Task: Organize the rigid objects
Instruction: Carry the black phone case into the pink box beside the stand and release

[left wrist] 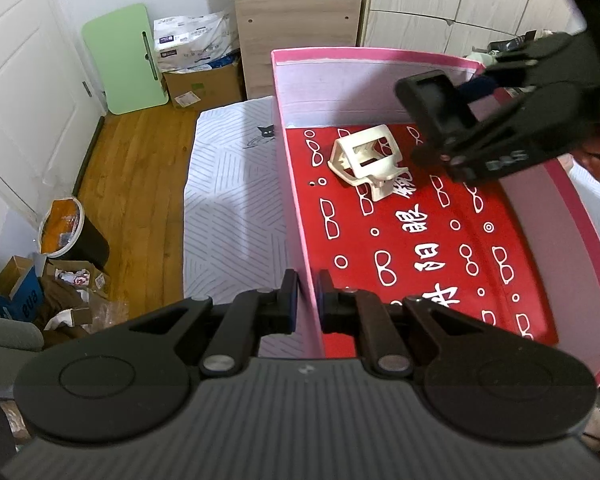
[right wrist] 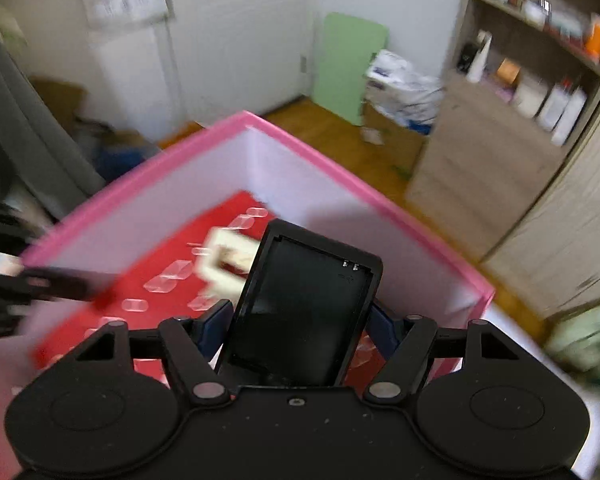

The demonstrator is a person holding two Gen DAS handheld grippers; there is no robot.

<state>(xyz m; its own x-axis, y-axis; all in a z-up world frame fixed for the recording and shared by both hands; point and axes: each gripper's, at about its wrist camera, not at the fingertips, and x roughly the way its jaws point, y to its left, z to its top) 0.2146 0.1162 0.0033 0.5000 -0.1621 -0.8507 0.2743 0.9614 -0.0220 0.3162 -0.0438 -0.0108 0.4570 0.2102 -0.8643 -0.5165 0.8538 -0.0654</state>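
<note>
The flat black plastic tray-like case [right wrist: 304,312], rectangular with a hollow face, sits clamped across its width in the right gripper [right wrist: 300,320], over the pink-walled cardboard box [left wrist: 380,56] with its red printed floor, probably to be dropped in beside the cream plastic frame-shaped piece [left wrist: 366,160]. Its long axis runs forward along the fingers, pointing down into the box. The left gripper [left wrist: 308,292] pinches the near box wall with its jaws closed on it, I think to keep the box steady.

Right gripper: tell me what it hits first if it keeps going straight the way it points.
Probably the red printed floor of the pink box, beside the cream frame piece. The right gripper carries a black tray-like part that would land first. Blur leaves depth uncertain.
</note>
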